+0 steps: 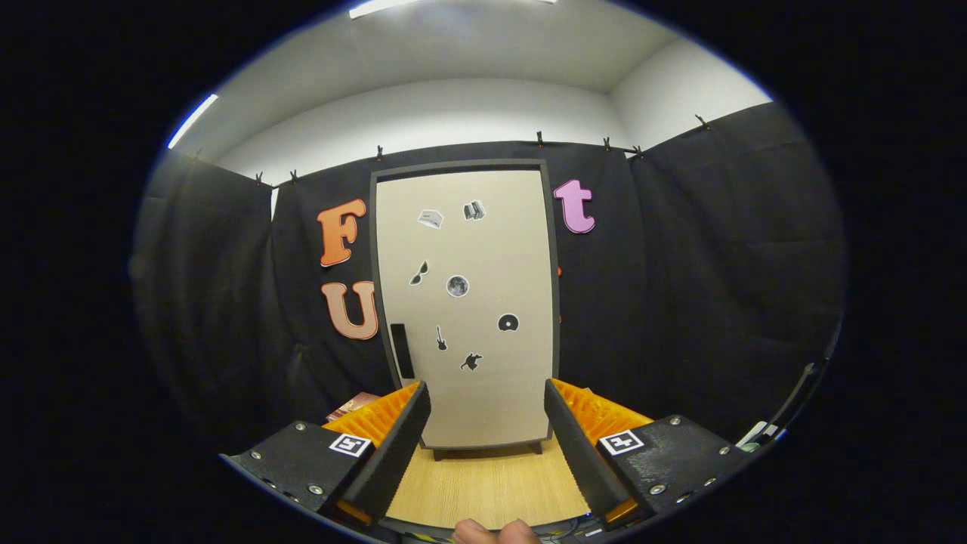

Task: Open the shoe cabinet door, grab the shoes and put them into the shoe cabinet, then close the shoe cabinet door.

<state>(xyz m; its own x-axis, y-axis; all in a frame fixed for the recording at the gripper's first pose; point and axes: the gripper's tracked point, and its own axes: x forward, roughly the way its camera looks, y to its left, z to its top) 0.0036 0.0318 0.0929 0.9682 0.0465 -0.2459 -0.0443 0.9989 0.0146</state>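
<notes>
While the gripper (487, 423) hangs above the wooden floor (483, 483), its two fingers (393, 446) stand spread wide apart and grasp nothing. Straight ahead of them, beyond the fingertips, the shoe cabinet (467, 302) stands upright against the black cloth wall (680, 302), its pale door (483, 393) shut flush in a dark frame. A dark vertical handle (401, 350) sits low on the door's left edge, and small stickers (457, 285) are scattered over the panel. The cabinet rests on short dark feet (440, 453) on the floor. Fingertips of a person's hand (495, 532) show just below the gripper. Something reddish-brown (352, 406) lies on the floor left of the cabinet, too hidden to tell what it is
</notes>
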